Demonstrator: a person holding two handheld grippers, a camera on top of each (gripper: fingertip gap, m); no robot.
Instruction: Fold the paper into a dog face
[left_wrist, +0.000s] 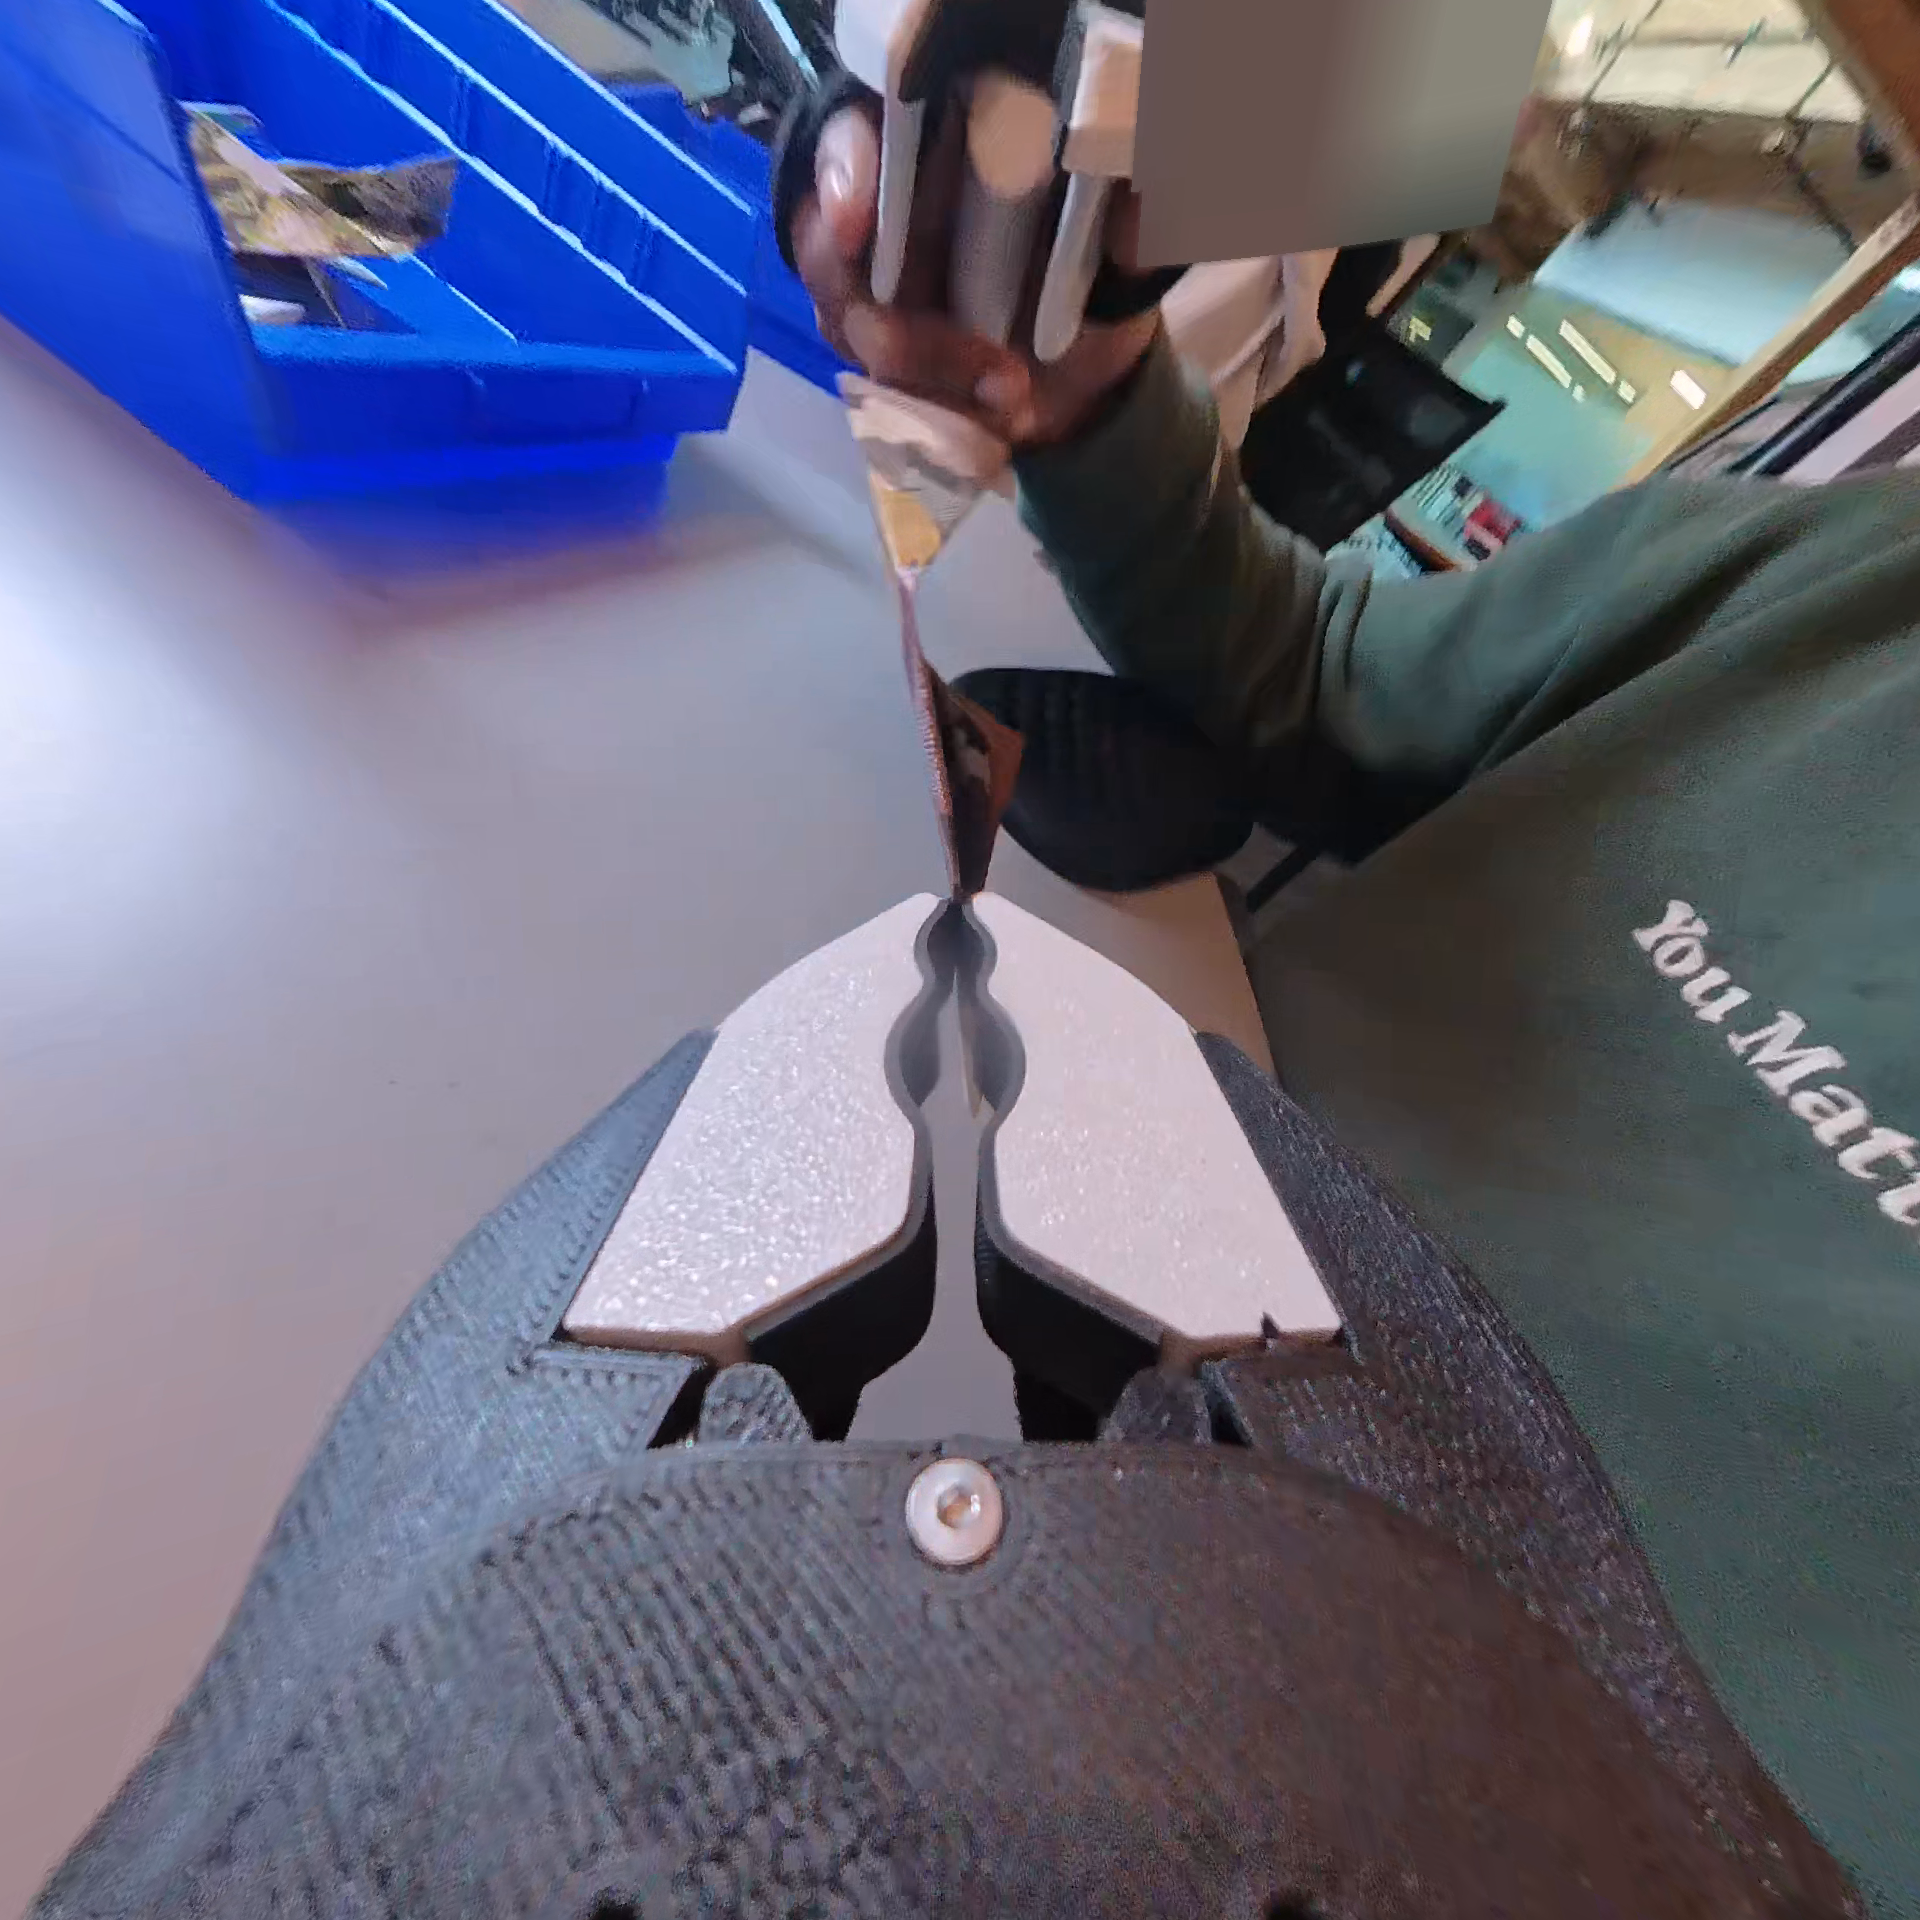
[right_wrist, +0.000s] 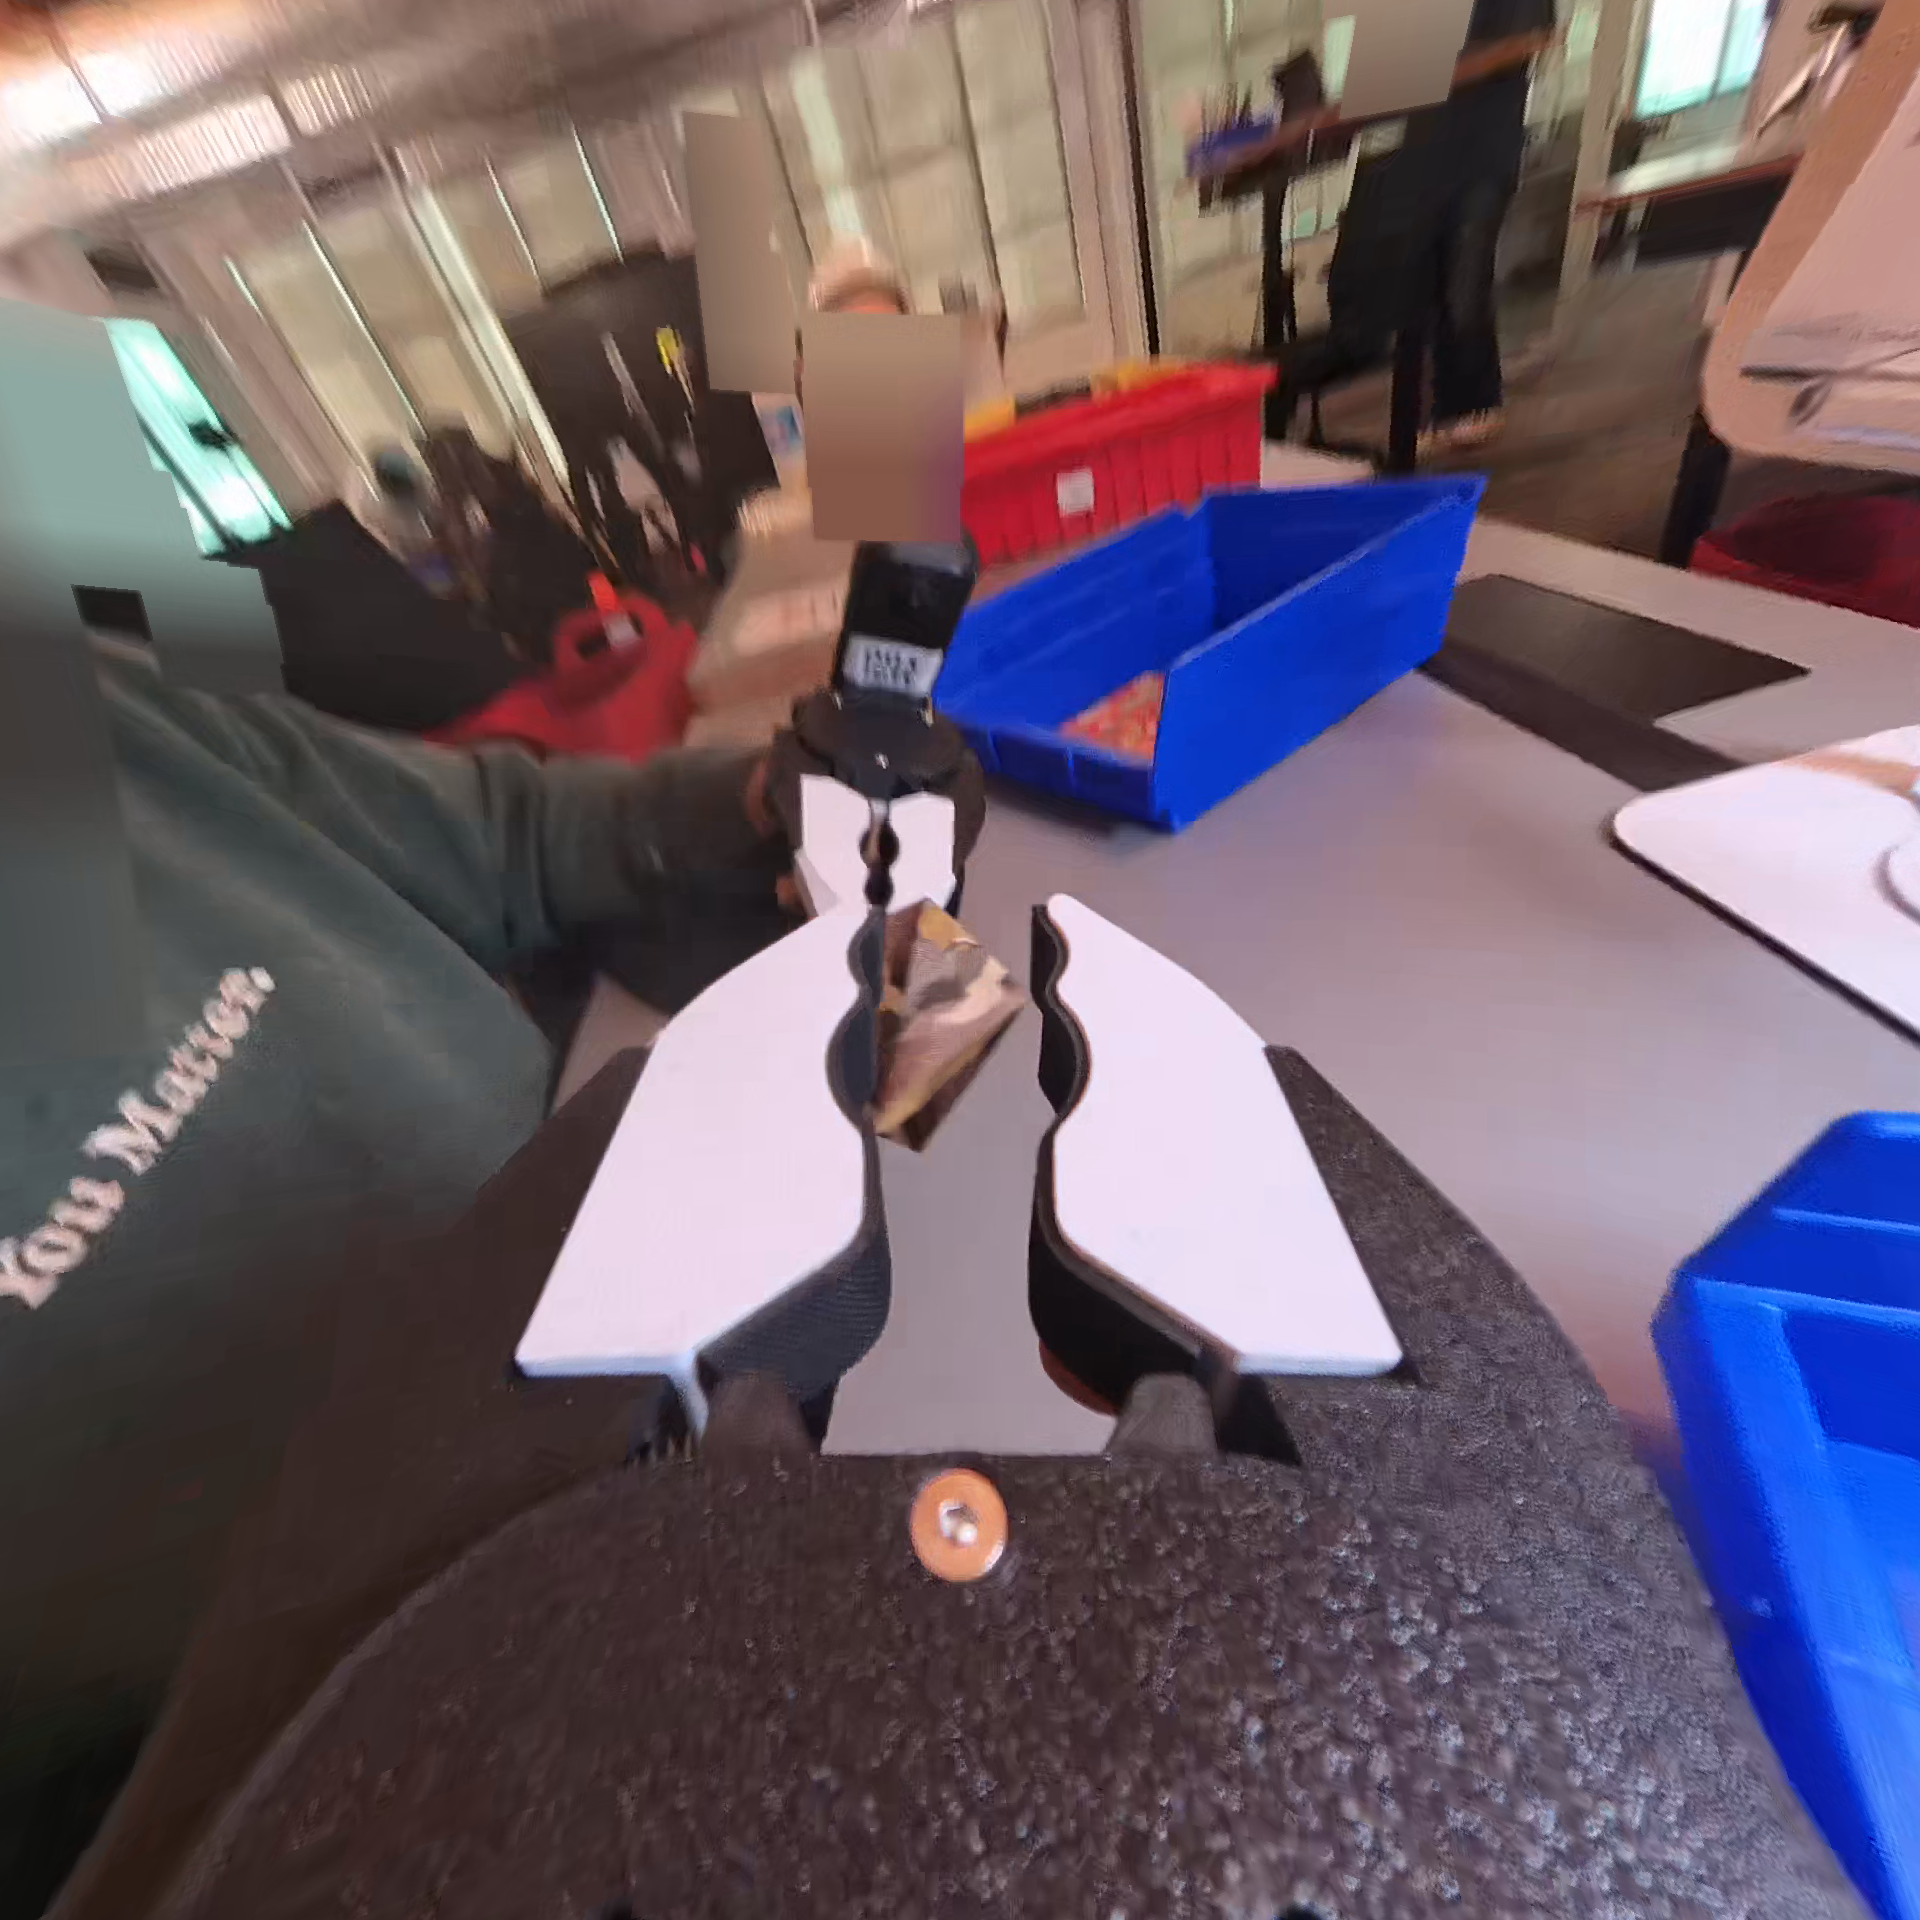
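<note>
The paper (left_wrist: 940, 748) is a small folded piece with a camouflage pattern, held in the air above the grey table (left_wrist: 312, 935). My left gripper (left_wrist: 958, 909) is shut on its near end, and I see the paper edge-on running up toward my right gripper (left_wrist: 971, 312). In the right wrist view the paper (right_wrist: 940, 1023) hangs between the fingers of my right gripper (right_wrist: 951, 914), which is open. The paper lies against the left finger and apart from the right one. My left gripper (right_wrist: 881, 883) shows just beyond it, pinching the paper's far corner.
A blue bin (left_wrist: 468, 343) holding folded paper pieces (left_wrist: 312, 197) stands at the back left. In the right wrist view a blue bin (right_wrist: 1299, 623) holds red patterned paper (right_wrist: 1122, 717). Another blue bin (right_wrist: 1818, 1455) sits near right, with a white board (right_wrist: 1787, 862) beyond. The person's green sleeve (right_wrist: 416, 831) is at left. My right fingertips sit around 15 centimeters from my left ones.
</note>
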